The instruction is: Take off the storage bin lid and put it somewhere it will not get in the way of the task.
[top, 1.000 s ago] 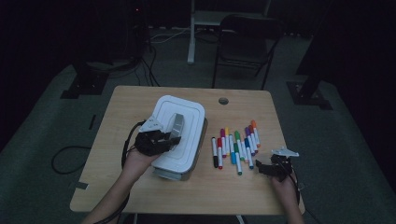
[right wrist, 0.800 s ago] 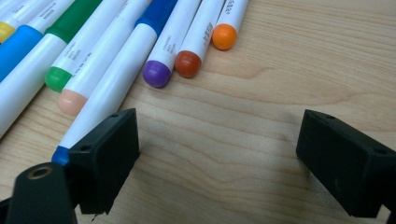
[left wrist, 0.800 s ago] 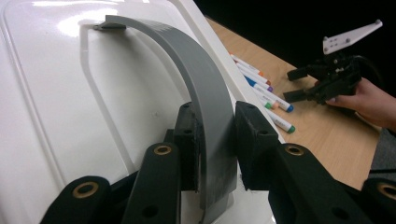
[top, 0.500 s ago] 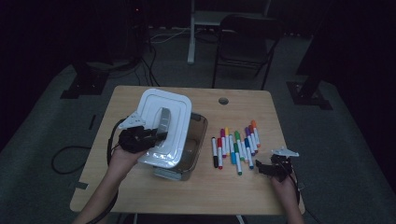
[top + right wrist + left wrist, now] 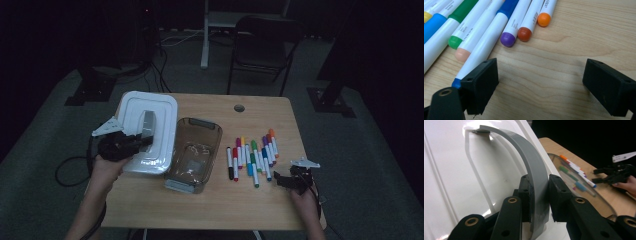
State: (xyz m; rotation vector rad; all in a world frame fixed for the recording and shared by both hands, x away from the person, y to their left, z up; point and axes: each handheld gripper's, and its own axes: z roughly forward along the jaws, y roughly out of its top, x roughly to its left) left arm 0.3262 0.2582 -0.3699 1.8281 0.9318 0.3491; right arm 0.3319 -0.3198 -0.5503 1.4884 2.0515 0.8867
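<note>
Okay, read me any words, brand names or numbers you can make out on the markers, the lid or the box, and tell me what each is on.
Markers: small grey print runs along the white barrels in the right gripper view, too blurred to read.
White lid and its grey handle: no text on them.
Clear box: no label to be seen.
Left gripper and right gripper: no markings.

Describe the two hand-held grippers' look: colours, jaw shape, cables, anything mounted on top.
The left hand-held gripper and right hand-held gripper both have matte black bodies. The square black pads sit on linkage arms with brass-coloured pivot bushings. A pale grey three-cornered plate tops each. A black cable loops from the left one. The forearms are bare, with no sleeves in sight.
</note>
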